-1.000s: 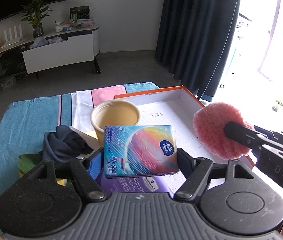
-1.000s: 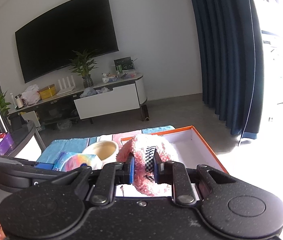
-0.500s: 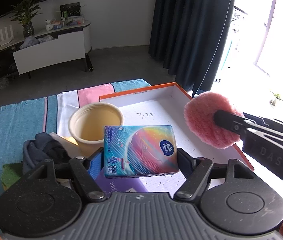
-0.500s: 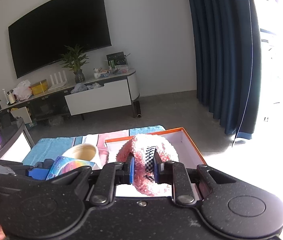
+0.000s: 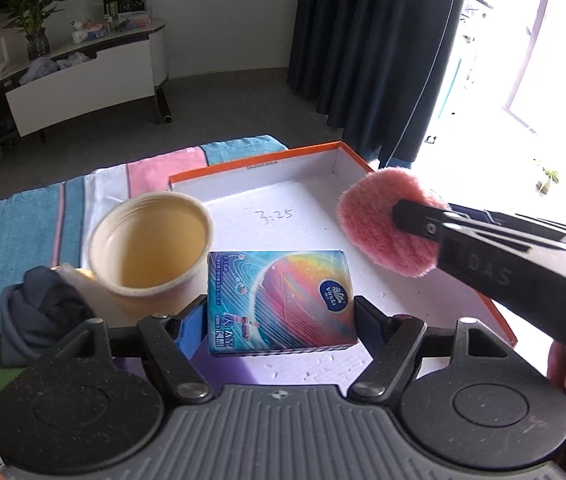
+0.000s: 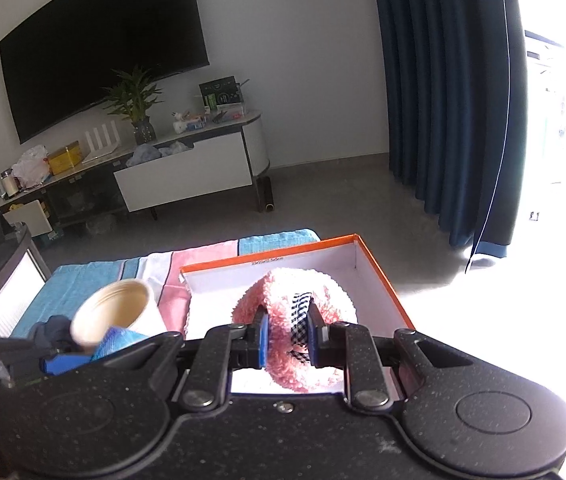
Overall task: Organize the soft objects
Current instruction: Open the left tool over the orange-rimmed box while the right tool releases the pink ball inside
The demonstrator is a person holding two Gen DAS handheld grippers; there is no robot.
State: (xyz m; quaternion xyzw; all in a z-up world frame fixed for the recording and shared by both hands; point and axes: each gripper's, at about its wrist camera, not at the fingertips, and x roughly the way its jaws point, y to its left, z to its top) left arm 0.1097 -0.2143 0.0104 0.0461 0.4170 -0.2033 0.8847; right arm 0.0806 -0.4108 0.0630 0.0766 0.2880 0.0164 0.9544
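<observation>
Pink fluffy slipper [image 6: 297, 312], rainbow tissue pack [image 5: 279, 300]

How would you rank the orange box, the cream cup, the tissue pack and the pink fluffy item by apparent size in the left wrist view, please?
1. Orange box
2. Cream cup and tissue pack: alike, and the pack is nearer, so unranked
3. Pink fluffy item

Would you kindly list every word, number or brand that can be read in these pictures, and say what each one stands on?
"3:25": handwritten on the white floor of the orange-edged box.
"DAS": raised letters on the side of the right gripper, seen from the left wrist view.
"Vinda": the likely reading of the blue oval logo on the tissue pack held in the left gripper.
Small print on the pack's lower left, and the dark green box on the TV stand: too blurred to read.
</observation>
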